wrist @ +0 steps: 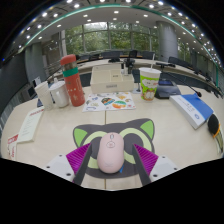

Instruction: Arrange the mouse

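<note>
**Mouse between the fingers, over the cat-face mat**

An open-plan office with tall windows and rows of desks lies behind a pale wooden table (150,125) — the work surface here.

The gripper (111,160) is low over the near part of that table. Its two fingers, each with a magenta pad (82,158), stand apart, one on either side of a pink computer mouse (111,153). The pads look to sit close against the mouse's flanks, but whether they actually press on it cannot be told from this view. The mouse lies directly between the fingers, its long axis running straight ahead along them, with its narrow front end pointing away toward the far side of the table. Beneath it is a dark cat-face mouse mat (127,131) with green ears, extending just beyond the fingertips.

Further out — well beyond the mat — lies a printed sheet (109,101) with coloured pictures. To its left stand a red-and-grey bottle (73,80) and a white box (45,95); to its right, a pale cup (149,83). A blue-and-white box (192,108) lies off to the right side.

Since the mouse is already centred and aligned with the fingers, my judgement is that the coming move turns on settling it squarely on the mat rather than on any sideways reach.
</note>
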